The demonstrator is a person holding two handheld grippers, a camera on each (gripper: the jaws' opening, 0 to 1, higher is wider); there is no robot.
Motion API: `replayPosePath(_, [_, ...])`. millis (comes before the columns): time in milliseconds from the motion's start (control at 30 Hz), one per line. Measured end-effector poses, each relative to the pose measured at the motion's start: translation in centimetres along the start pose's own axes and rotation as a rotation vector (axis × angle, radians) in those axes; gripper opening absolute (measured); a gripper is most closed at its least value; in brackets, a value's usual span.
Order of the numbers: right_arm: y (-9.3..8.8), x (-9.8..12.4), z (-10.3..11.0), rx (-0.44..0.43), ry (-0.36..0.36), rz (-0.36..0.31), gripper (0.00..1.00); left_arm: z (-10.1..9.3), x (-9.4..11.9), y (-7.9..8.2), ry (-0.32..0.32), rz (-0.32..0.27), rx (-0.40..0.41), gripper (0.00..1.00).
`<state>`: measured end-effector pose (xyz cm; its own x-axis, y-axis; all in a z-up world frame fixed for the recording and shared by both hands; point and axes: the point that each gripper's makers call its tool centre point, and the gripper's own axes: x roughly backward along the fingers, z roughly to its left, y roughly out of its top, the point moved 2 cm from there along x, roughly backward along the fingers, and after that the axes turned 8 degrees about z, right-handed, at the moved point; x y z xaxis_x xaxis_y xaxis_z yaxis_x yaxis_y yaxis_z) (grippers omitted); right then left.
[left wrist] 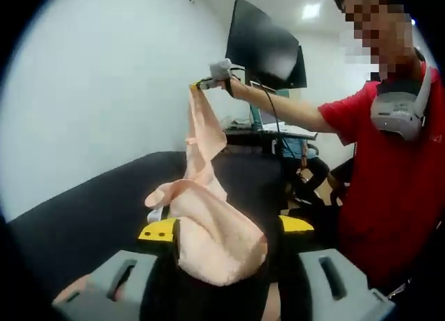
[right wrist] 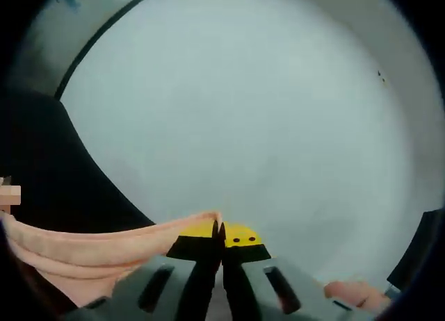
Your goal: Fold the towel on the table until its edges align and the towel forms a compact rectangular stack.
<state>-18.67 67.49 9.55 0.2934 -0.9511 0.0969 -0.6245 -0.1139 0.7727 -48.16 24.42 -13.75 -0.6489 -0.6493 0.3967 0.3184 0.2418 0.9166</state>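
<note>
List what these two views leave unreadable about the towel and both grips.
- Left gripper: in the left gripper view the towel bunches over the jaws, hiding where they pinch.
- Towel's edges: folds hide them in the left gripper view; the right gripper view cuts the cloth at the bottom left.
- Table: the right gripper view faces mostly wall.

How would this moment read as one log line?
peach cloth towel: lifted off black table | left gripper: shut on towel | right gripper: shut on towel

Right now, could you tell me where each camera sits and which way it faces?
Left gripper view: rides the left gripper, facing the table and the person, whose hand lifts the right gripper.
Right gripper view: rides the right gripper, facing a pale wall; a fingertip shows.
Shared: the peach towel, held in both grippers.
</note>
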Motion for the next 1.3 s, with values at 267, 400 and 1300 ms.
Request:
replayPosePath(267, [-0.2,-0.6,1.5,0.003,0.032,0.008,0.00,0.1,-4.3,-0.1,0.135,0.180,-0.046,0.37])
replayPosePath(400, [-0.7,-0.4,2.1,0.003,0.041,0.004,0.00,0.9,-5.1,2.5,0.099,0.088,0.075,0.35])
replayPosePath(1300, [-1.0,1.9,2.8,0.019,0.084,-0.044,0.00,16.0,-14.9,0.5,0.216,0.106,0.562,0.03])
